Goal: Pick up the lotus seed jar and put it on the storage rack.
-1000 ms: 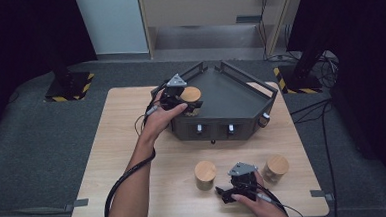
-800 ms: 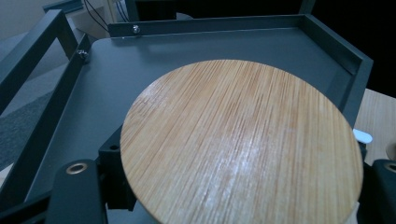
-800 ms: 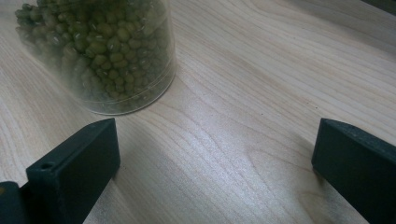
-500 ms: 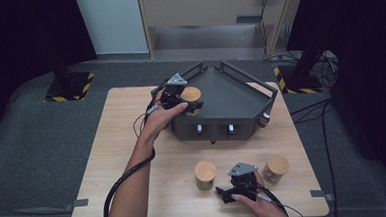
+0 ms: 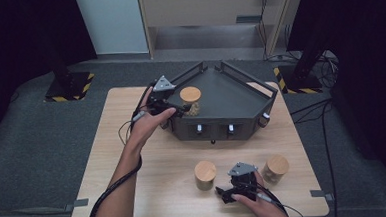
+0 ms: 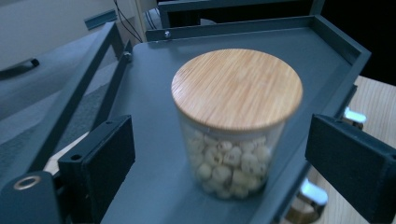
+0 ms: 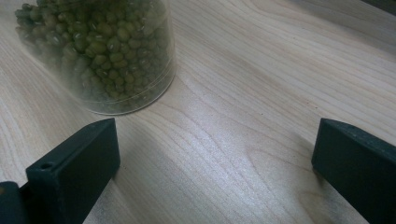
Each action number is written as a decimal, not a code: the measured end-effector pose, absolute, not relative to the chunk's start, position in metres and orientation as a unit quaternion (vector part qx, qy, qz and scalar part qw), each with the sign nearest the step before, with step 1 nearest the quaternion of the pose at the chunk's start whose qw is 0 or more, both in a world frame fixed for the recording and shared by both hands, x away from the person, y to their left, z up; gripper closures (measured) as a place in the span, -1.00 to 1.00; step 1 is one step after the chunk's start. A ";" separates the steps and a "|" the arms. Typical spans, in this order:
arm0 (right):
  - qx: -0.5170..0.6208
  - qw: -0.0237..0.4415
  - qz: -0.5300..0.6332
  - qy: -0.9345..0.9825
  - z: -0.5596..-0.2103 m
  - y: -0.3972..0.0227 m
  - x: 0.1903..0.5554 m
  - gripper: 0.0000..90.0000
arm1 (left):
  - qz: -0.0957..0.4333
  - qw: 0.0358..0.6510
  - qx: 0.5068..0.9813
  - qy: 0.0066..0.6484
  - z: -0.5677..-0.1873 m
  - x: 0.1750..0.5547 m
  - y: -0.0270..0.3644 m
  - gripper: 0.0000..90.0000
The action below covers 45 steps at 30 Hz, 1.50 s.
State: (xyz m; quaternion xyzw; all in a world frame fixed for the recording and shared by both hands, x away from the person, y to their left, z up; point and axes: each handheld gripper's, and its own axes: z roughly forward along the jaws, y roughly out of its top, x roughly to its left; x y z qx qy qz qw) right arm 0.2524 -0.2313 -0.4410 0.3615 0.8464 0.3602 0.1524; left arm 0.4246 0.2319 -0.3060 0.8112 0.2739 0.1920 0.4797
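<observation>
A glass jar of pale round seeds (image 6: pixel 236 121) with a bamboo lid stands upright on the dark grey tray (image 6: pixel 196 42), near its front left edge (image 5: pixel 190 99). My left gripper (image 6: pixel 229 158) is open. Its jaws have just been opening, and the pads (image 6: pixel 105 161) stand clear on either side of the jar's near part. From above, the left gripper (image 5: pixel 173 108) sits just left of the jar. My right gripper (image 7: pixel 215 163) rests open low over the wooden table. A jar of green beans (image 7: pixel 100 51) stands ahead to its left, outside the jaws. The right gripper (image 5: pixel 224 193) is near the table's front.
The tray (image 5: pixel 230 101) is a raised angular stand with side rails and knobs on its front face. Two lidded jars stand on the wooden table (image 5: pixel 135 191) near the front, one (image 5: pixel 205 174) beside the right gripper and another (image 5: pixel 275 168) to its right.
The left gripper's jaws have come apart and let go of the seed jar, which now stands on the tray. The left hand has drawn back a little. The right hand is unmoved.
</observation>
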 end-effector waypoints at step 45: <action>0.359 0.150 0.360 0.848 -0.441 -0.232 0.253 -0.98 | 0.199 0.453 0.806 0.326 -0.359 0.335 0.269 -0.89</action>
